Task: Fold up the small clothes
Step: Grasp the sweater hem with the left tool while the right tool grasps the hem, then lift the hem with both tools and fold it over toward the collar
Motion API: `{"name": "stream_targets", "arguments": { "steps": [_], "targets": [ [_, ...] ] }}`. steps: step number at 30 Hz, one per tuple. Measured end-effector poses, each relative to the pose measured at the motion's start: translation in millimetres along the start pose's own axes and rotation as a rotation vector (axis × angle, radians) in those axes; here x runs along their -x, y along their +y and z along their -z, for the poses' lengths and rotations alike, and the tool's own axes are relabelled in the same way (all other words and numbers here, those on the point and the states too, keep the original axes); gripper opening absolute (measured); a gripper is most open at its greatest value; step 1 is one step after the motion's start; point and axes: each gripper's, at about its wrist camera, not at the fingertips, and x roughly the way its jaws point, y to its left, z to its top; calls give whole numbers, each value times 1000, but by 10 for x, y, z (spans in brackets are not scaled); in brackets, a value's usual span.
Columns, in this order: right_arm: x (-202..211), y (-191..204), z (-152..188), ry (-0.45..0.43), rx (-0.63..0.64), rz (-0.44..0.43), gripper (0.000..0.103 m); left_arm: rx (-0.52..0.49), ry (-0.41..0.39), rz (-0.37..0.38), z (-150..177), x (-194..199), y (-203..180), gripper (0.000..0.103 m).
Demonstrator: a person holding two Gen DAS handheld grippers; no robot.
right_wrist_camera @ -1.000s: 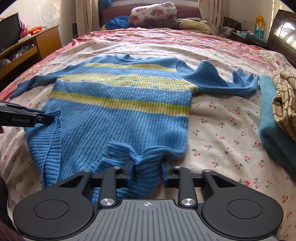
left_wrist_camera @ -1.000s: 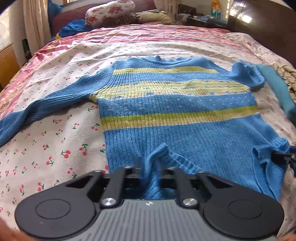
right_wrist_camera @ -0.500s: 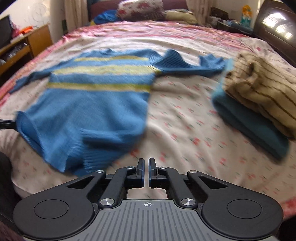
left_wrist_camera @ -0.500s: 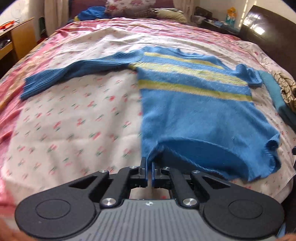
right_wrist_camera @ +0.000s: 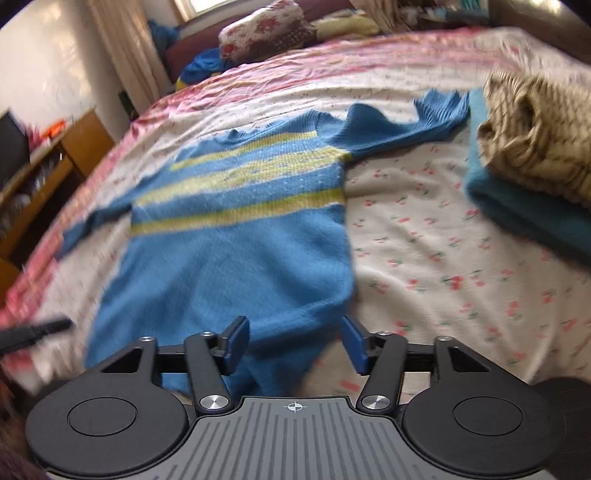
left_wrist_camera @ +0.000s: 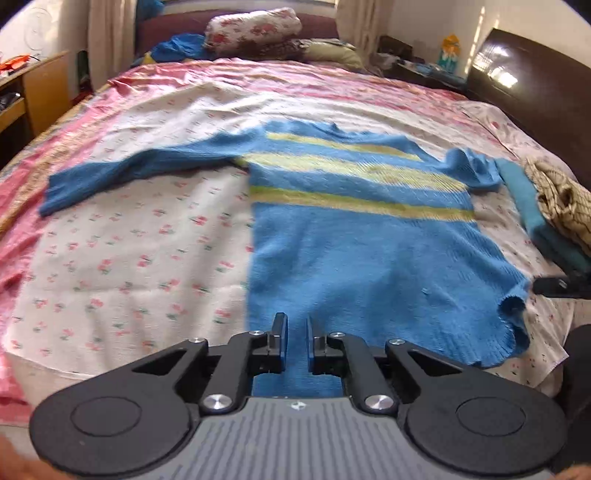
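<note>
A blue knit sweater with yellow-green stripes lies flat on the cherry-print bedsheet, sleeves spread to both sides. It also shows in the right wrist view. My left gripper hovers over the sweater's near-left hem, its jaws a small gap apart and holding nothing. My right gripper is wide open over the near-right hem corner, empty. The right gripper's tip shows at the left view's right edge.
A folded teal garment with a beige patterned one on top sits at the right of the bed. Pillows lie at the head. A wooden cabinet stands left, and a dark headboard right.
Both grippers held bunched hem fabric a second ago, pulled it toward me, then let go. The sweater now lies flatter. The left jaws opened slightly, the right jaws opened wide.
</note>
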Motion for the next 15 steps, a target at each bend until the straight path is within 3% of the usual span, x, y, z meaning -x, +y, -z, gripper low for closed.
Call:
{"name": "stream_targets", "arguments": {
  "steps": [3,6,9,10,15],
  "targets": [
    [-200,35,-36,36,-34,22,59,-9,12,36,36,-95,-156,17],
    [-324,19,-2,78,11,98,55,-34,18,50,72,-135,-277,18],
    [-253,-166,111,116,45,145,18,-54,26,53,129,-136,-329,19],
    [-217,-255,145,129,44,156,11,-55,31,52,146,-144,-331,19],
    [3,-581,260,123,29,215,1,-28,55,43,178,-146,-320,20]
  ]
}}
